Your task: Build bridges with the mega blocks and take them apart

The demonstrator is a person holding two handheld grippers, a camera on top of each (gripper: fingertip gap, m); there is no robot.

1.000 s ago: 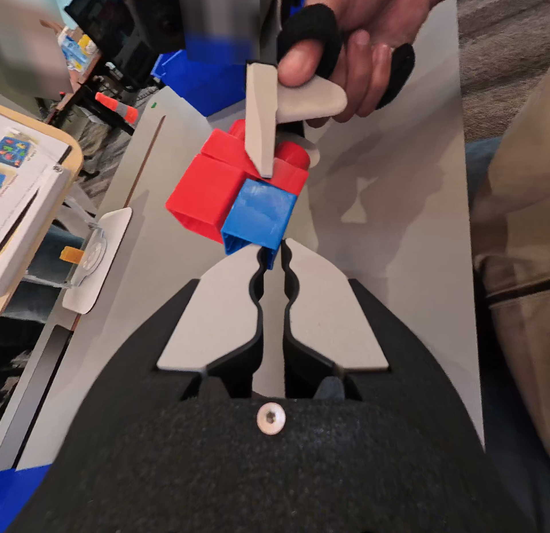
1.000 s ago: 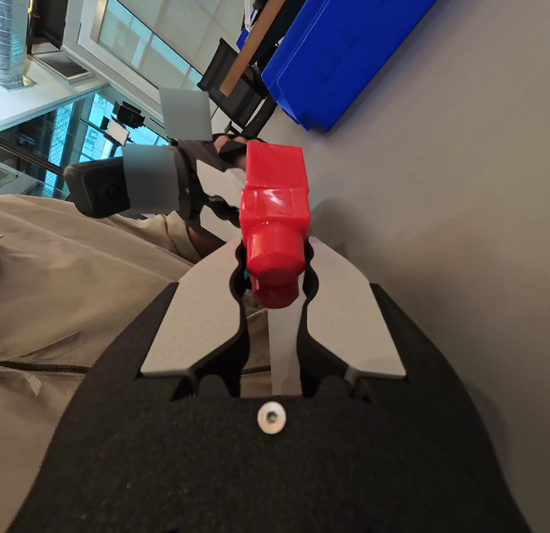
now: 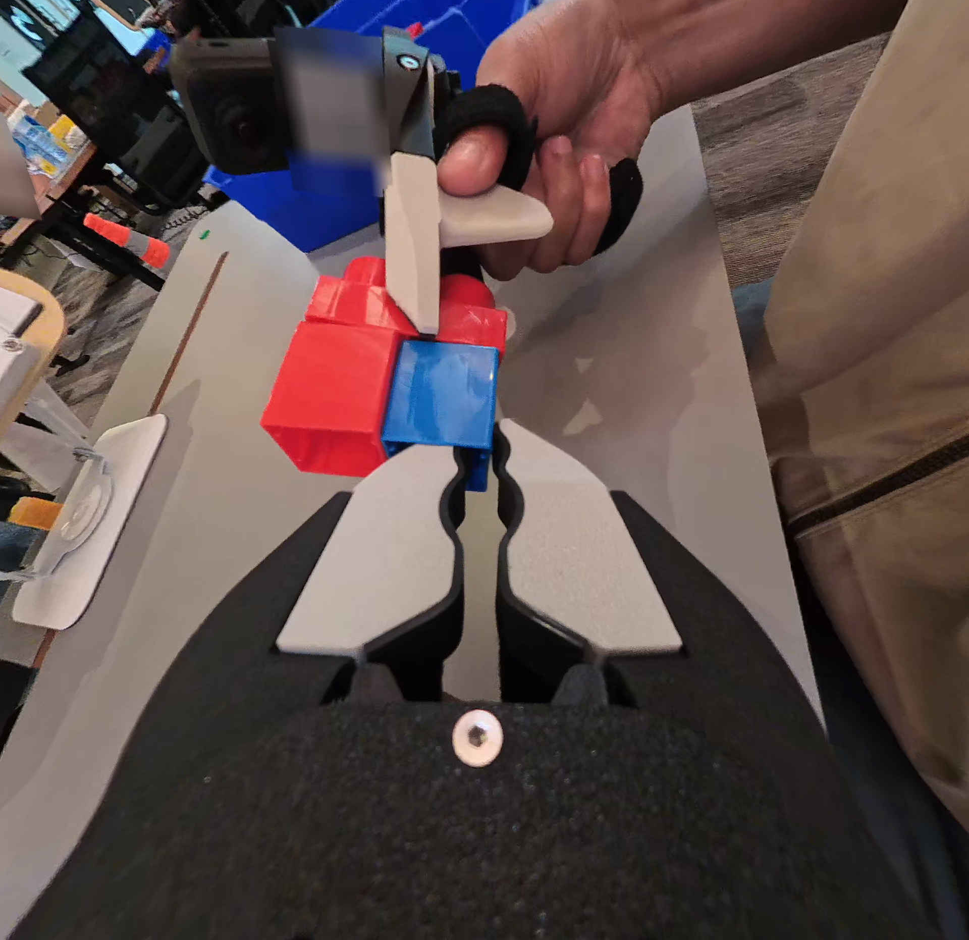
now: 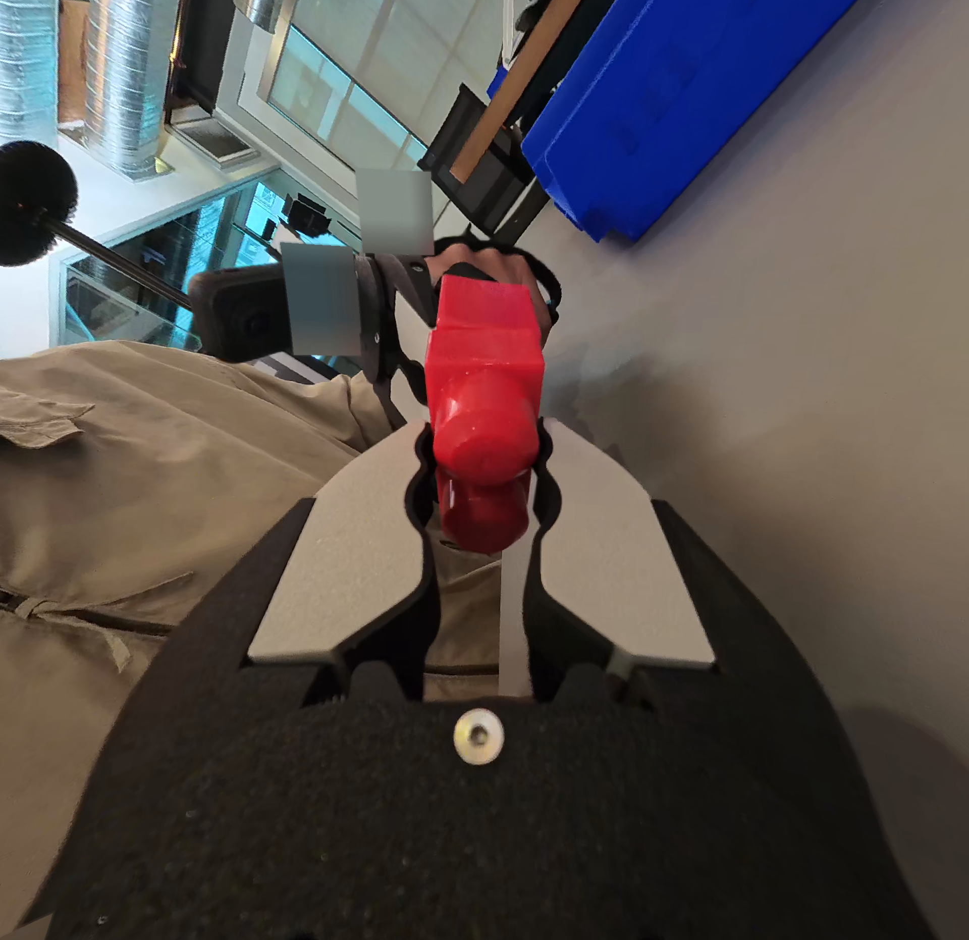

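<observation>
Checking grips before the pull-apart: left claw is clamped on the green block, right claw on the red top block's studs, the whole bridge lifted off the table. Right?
Not quite: the block in the left claw is blue, not green, as the left wrist view shows. The right claw does grip the red top block by its studs, above the table.

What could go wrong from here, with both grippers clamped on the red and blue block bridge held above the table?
1. The left gripper pinches only the lower edge of the blue plastic leg block; a hard pull may slip it free.
2. The right gripper holds the long red top block by a rounded stud, so it could twist.
3. The square red leg block is ungripped and could drop onto the grey table.
</observation>
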